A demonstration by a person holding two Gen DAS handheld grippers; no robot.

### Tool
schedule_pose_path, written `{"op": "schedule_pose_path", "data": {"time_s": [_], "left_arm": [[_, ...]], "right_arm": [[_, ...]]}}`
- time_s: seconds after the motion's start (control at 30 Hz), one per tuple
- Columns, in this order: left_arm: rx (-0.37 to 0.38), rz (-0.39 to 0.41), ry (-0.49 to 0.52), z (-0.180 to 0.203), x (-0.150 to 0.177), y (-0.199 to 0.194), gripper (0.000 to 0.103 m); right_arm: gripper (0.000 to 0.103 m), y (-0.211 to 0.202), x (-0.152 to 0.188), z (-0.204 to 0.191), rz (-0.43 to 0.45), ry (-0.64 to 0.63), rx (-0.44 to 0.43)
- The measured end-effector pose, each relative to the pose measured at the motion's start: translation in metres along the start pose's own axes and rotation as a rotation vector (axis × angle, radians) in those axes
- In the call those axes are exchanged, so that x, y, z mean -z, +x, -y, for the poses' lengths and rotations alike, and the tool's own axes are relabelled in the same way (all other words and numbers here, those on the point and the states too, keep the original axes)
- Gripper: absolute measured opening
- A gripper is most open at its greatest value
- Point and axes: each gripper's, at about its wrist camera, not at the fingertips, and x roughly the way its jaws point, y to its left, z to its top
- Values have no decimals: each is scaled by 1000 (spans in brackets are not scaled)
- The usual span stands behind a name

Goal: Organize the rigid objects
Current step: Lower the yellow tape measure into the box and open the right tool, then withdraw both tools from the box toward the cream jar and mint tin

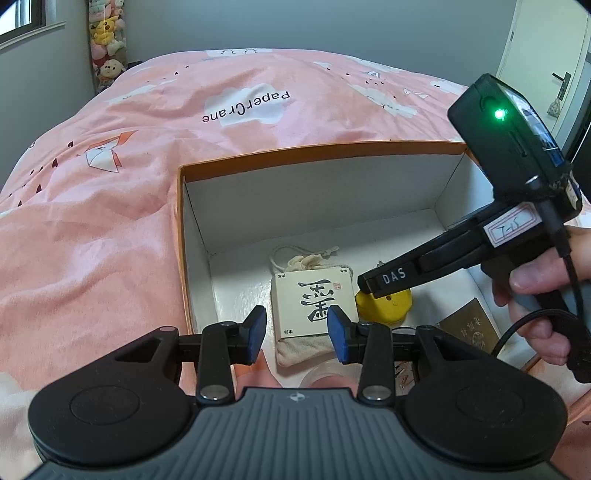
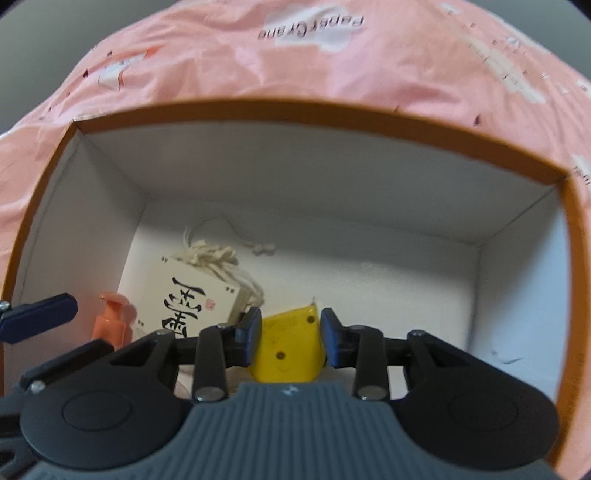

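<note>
Working left to right, I am keeping my left claw (image 1: 297, 334) open and empty above the near edge of the orange box (image 1: 314, 149) on the bed, where a pump bottle (image 2: 110, 325), a cream calligraphy box (image 1: 314, 301) on its cloth pouch and a gold card (image 1: 467, 326) are already lying. My right claw (image 2: 290, 338) is straddling the yellow toy (image 2: 286, 349) down in the box; I cannot tell whether the pads are pressing, so this piece looks nearly placed.

Pretty ordinary bedroom here. Bed (image 1: 221, 155) takes up most of the view, covered in a pink duvet with white clouds, paper cranes and "PaperCrane" printed on it. Plain grey-blue walls (image 1: 295, 22) behind. Window (image 1: 22, 18) up in the far left corner, a hanging column of plush toys (image 1: 107, 44) next to it, and a white door (image 1: 546, 66) on the right.
</note>
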Motion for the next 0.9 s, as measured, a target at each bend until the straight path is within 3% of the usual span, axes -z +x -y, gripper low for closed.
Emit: {"op": "schedule_pose_path", "data": {"time_s": [0.33, 0.5, 0.73, 0.9], "left_arm": [[14, 3, -11, -1, 0, -1, 46], [32, 18, -19, 0, 1, -6, 46], [76, 35, -38, 4, 2, -27, 46], [124, 80, -35, 8, 3, -56, 46]], "right_arm": [[38, -4, 10, -11, -32, -105, -2], [37, -10, 17, -9, 3, -86, -6], [38, -50, 36, -16, 62, -109, 55], [41, -97, 60, -16, 154, -83, 44]]}}
